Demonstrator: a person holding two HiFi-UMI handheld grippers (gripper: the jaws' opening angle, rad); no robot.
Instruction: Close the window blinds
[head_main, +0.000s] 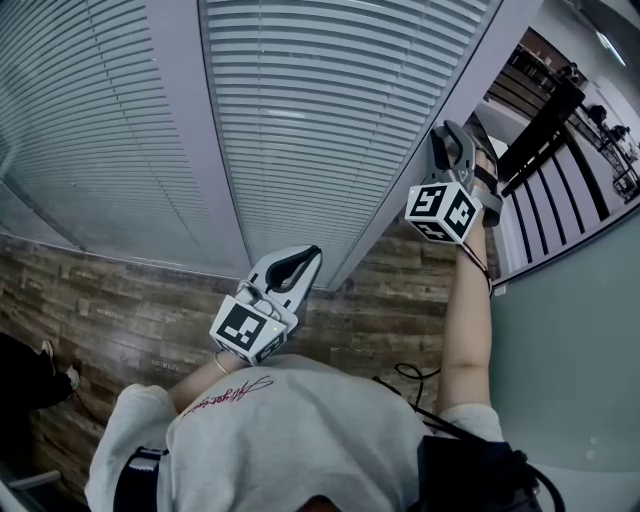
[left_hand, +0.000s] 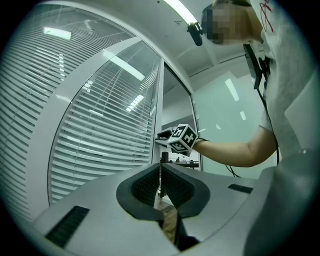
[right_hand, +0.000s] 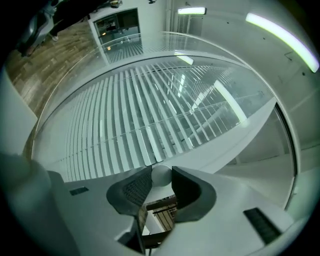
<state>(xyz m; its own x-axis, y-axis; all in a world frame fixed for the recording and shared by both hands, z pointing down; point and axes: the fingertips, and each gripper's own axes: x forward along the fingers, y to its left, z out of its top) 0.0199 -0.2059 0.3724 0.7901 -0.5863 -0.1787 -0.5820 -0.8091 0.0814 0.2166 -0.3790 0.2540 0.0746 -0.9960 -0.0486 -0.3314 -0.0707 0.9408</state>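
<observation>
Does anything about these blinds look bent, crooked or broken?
Nothing stands out. The slats run parallel and evenly spaced, none bent or missing. The right gripper has its fingers around a white knob.

Wood-plank floor (head_main: 100, 295), ceiling strip lights (right_hand: 277, 32)

Holds the left gripper (head_main: 305, 256) low at mid-frame in the head view, close before the chest, tilted slightly up. Shows its jaws together in the left gripper view, with nothing between them. Bends the left arm tight, wrist (head_main: 222, 360) just above the shirt. Stretches the bare right arm (head_main: 468, 320) straight out toward the upper right of the frame, marker cube (head_main: 443, 210) at its end. Points the right gripper (head_main: 452, 140) level, turned on its side. Clamps its jaws on a small white knob (right_hand: 159, 176), pads (right_hand: 137, 187) touching it on both sides.
</observation>
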